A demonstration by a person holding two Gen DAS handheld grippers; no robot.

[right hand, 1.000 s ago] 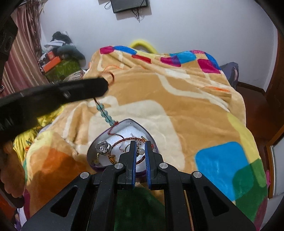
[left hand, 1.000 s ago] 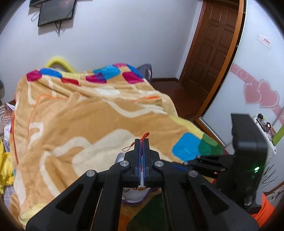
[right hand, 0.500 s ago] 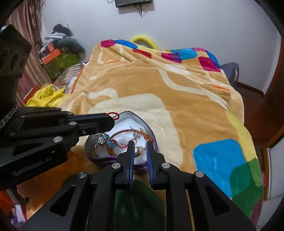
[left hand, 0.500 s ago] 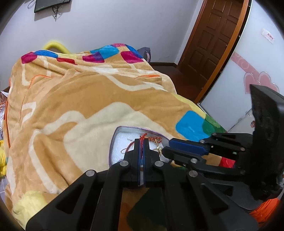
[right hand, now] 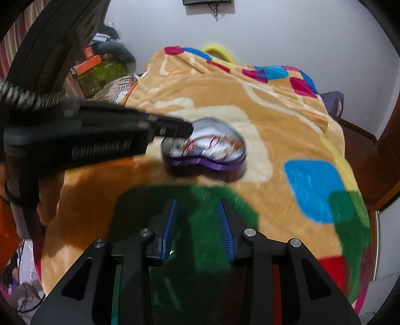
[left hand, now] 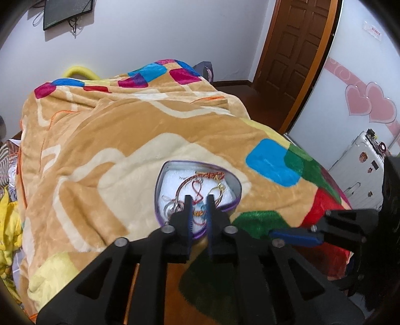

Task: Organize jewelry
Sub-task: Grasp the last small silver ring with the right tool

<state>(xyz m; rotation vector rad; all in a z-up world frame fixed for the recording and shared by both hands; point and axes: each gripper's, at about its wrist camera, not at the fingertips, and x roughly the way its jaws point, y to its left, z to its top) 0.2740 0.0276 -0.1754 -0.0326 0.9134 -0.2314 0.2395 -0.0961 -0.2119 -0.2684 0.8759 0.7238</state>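
Purple heart tin [left hand: 160,200], tangled bracelets [left hand: 197,182]

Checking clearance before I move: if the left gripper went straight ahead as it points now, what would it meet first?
Probably the jewelry lying in the open heart-shaped tin: the left gripper points into it with its fingers apart, though depth is unclear.

We are in a home bedroom. A plush patterned blanket [left hand: 120,140] covers the bed. Beyond the blanket's far end, a dark screen [left hand: 67,11] hangs on the white wall; to the blanket's right stand a wooden door [left hand: 292,47] and a panel with pink heart decals [left hand: 370,102]. Left of the blanket, clothes and boxes [right hand: 102,67] pile up.
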